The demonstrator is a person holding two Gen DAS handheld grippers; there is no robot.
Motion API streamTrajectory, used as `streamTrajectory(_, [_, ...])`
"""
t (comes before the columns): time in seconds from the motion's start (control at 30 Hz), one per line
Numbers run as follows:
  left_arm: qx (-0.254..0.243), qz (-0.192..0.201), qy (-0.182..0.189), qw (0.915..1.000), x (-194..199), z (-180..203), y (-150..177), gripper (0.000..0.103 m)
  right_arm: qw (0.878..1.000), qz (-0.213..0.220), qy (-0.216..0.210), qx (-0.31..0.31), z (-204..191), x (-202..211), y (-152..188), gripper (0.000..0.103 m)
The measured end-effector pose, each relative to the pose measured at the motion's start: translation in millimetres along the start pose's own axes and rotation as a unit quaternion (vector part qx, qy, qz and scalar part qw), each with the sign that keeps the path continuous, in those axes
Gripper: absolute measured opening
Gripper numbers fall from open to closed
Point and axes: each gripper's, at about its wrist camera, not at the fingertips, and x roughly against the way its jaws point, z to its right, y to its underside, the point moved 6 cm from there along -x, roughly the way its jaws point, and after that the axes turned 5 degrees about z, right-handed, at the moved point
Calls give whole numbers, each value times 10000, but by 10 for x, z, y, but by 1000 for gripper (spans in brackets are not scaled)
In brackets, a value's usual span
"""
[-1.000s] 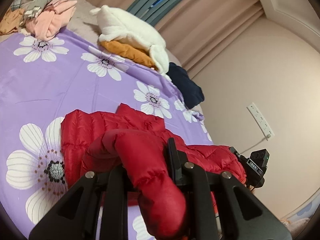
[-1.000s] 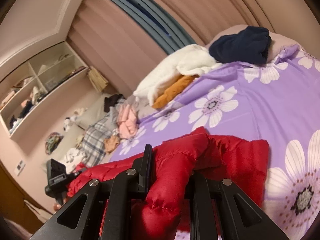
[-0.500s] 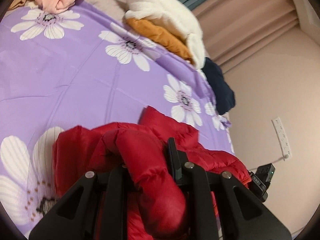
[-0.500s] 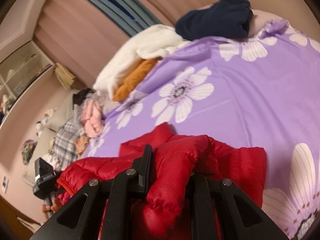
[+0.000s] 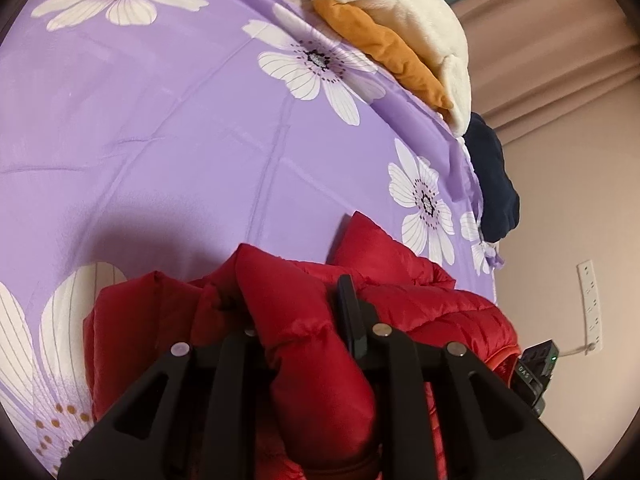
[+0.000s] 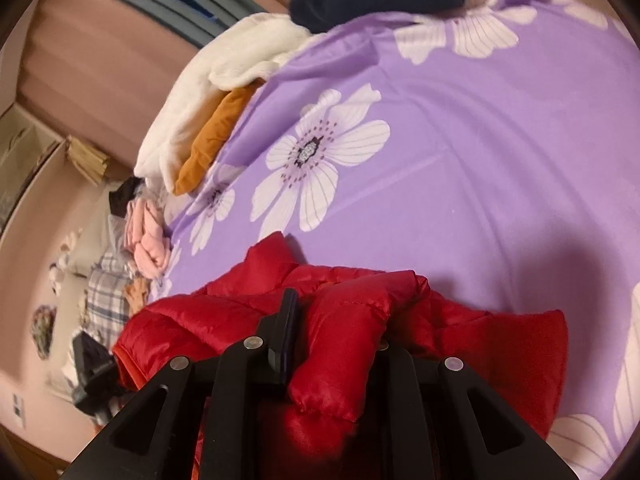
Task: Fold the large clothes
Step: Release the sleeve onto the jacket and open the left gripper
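A red puffer jacket (image 5: 416,300) lies bunched on the purple flowered bedspread (image 5: 160,128). My left gripper (image 5: 298,322) is shut on a thick fold of the jacket, which bulges up between its black fingers. My right gripper (image 6: 334,330) is shut on another fold of the same jacket (image 6: 500,344). Both hold the fabric low over the bed. The other gripper shows at the jacket's far end in each view, at the right in the left wrist view (image 5: 536,368) and at the left in the right wrist view (image 6: 92,364).
A white fleece (image 5: 416,12) over an orange garment (image 5: 384,52) and a dark navy garment (image 5: 492,184) lie at the bed's far edge by the curtains. Pink and plaid clothes (image 6: 132,256) are piled at the side. A wall socket strip (image 5: 590,300) is on the right wall.
Both grippers have tipped forward and down over the bed, still shut on the jacket. The bedspread now fills more of both views and the jacket sits lower in frame.
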Motion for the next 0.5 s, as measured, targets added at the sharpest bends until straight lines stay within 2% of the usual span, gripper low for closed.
streamTrajectory(0.1, [192,-7,122,9997,57,9,-32,28,9998,-32,-84,-148,-16,47,-25,20])
streamTrajectory(0.17, [266,41,194,9994,122,27,-70,38,9995,-30,-195,-259,-46,62,-46,30])
streamTrajectory(0.2, [300,87,234,9992,161,36,-92,51,9987,-3,-352,-363,-70,106,-62,36])
streamTrajectory(0.23, [330,143,263,9990,200,48,-114,68,9978,35,-486,-453,-96,128,-77,47])
streamTrajectory(0.27, [359,292,296,9985,279,63,-158,76,9967,85,-605,-541,-118,152,-100,58])
streamTrajectory(0.3, [355,402,299,9981,327,81,-190,83,9958,132,-682,-601,-144,172,-121,62])
streamTrajectory(0.33, [319,596,235,9974,424,95,-247,84,9949,191,-736,-664,-162,205,-146,66])
streamTrajectory(0.4, [282,757,121,9967,524,96,-326,84,9937,255,-786,-754,-194,242,-192,67])
streamTrajectory(0.5, [308,788,83,9964,607,65,-359,84,9926,382,-803,-827,-219,288,-266,68])
